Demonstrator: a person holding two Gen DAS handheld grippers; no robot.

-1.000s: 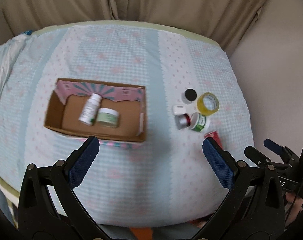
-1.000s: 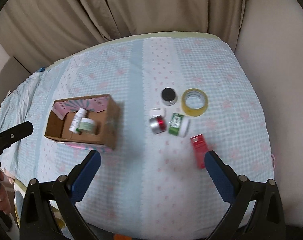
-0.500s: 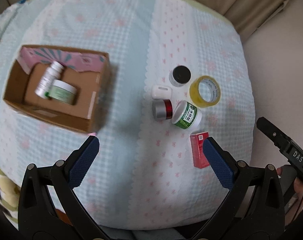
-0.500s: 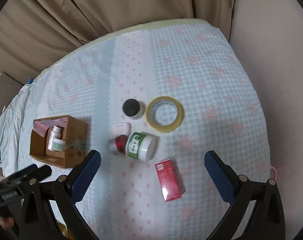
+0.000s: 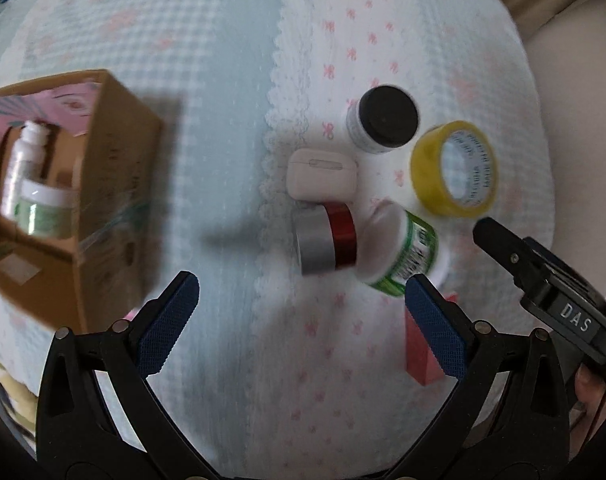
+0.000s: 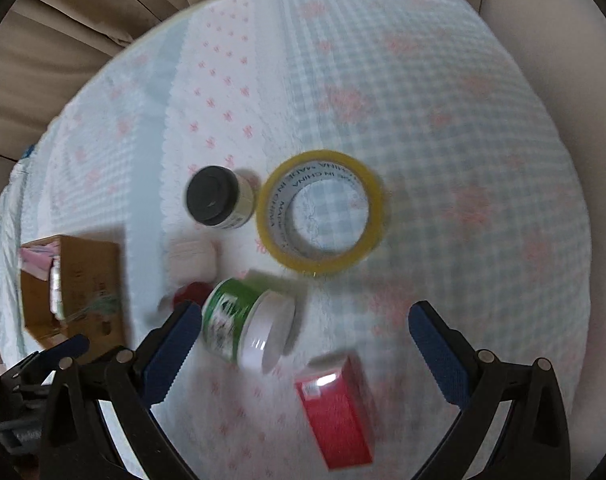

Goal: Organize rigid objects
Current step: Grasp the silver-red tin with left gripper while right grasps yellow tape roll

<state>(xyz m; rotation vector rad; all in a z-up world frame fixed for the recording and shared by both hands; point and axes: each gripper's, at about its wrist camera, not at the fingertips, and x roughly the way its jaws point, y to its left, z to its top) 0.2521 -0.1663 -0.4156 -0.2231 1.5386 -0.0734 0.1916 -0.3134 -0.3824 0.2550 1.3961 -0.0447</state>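
Both grippers, left (image 5: 302, 322) and right (image 6: 299, 344), hang spread and empty above the loose cluster: green jar (image 6: 243, 326) on its side, red box (image 6: 337, 414), tape roll (image 6: 321, 214), black-lidded jar (image 6: 217, 197), white case (image 5: 322, 173), silver-red tin (image 5: 327, 238). You appear mid-approach; next, close on one item and carry it to the cardboard box (image 5: 107, 208) at left. Quilted gingham cover (image 6: 443, 140); beige curtains (image 6: 63, 32) behind.

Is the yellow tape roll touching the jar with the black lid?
Apart. In the left wrist view, a strip of cloth shows between the yellow tape roll and the jar with the black lid.
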